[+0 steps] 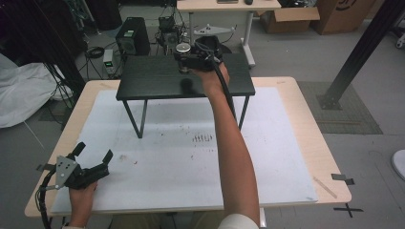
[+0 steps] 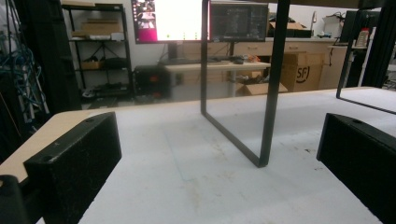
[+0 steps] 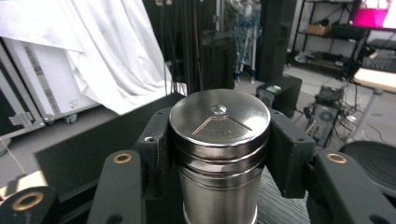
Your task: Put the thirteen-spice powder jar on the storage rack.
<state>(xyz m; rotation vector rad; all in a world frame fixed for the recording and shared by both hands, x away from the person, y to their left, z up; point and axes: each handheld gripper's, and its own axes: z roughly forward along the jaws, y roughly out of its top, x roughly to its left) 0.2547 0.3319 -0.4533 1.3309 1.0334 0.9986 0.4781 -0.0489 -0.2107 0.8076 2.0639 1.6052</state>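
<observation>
Two black jaws of the right gripper [image 3: 219, 154] squeeze a shiny tin [image 3: 219, 140] between them, likely so it stays upright over the black shelf [image 1: 157, 81], while the left gripper [image 1: 93, 155] rests low with its jaws wide apart, holding nothing.

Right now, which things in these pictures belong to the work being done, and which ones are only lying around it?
In the job:
- round shiny metal canister, clamped between the jaws of the right gripper
- small black raised table, under the canister
- left gripper, open, low over the white mat

Lying about:
- brown cardboard boxes
- black computer tower
- white draped sheet
</observation>
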